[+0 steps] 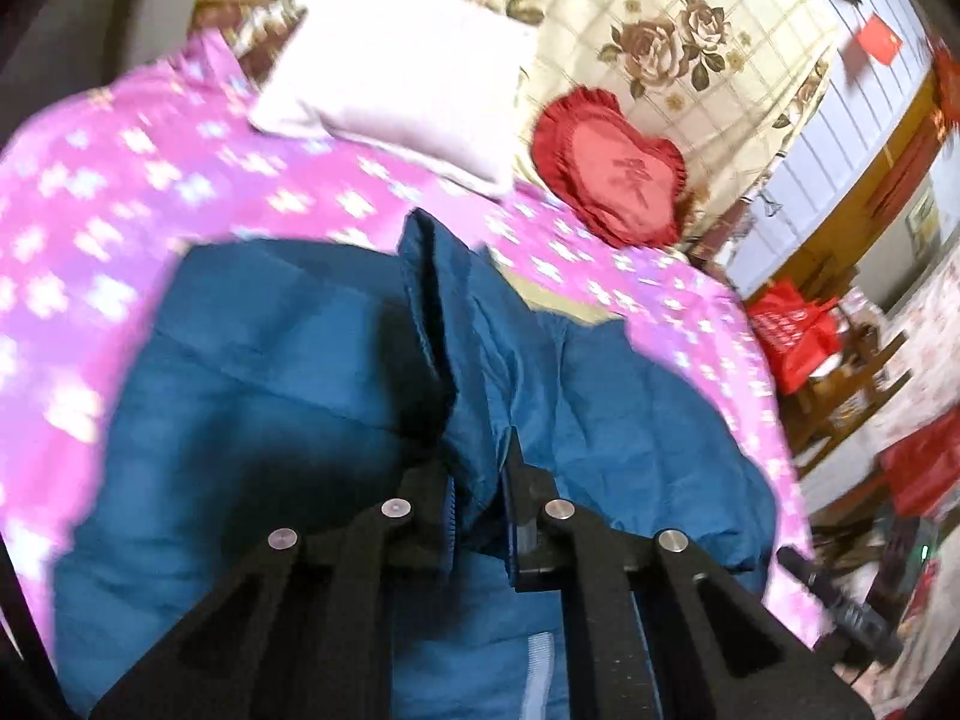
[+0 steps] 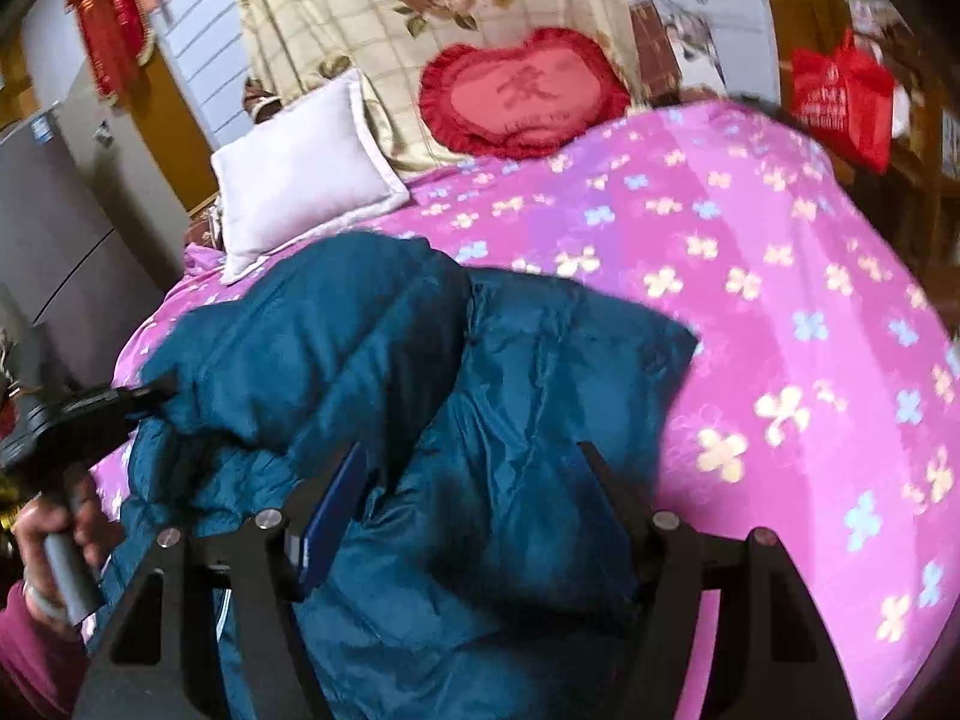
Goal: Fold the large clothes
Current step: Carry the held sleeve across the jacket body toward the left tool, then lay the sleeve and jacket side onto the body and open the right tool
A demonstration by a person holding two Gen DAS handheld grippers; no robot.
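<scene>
A large teal padded jacket [image 1: 270,360] lies on the pink flowered bedspread [image 1: 90,192]. In the left wrist view my left gripper [image 1: 480,480] is shut on a raised fold of the jacket, the cloth pinched between its fingers. In the right wrist view the jacket [image 2: 510,420] is bunched and partly folded over itself. My right gripper [image 2: 474,468] is open, its fingers spread wide over the jacket's lower part, holding nothing. The left gripper [image 2: 138,396] shows at the left edge, against the jacket's left side, held in a hand.
A white pillow [image 2: 300,174] and a red heart cushion [image 2: 522,96] lie at the bed's head against a floral cover. A red bag [image 2: 840,96] and wooden furniture stand right of the bed. A grey cabinet [image 2: 54,228] is at the left.
</scene>
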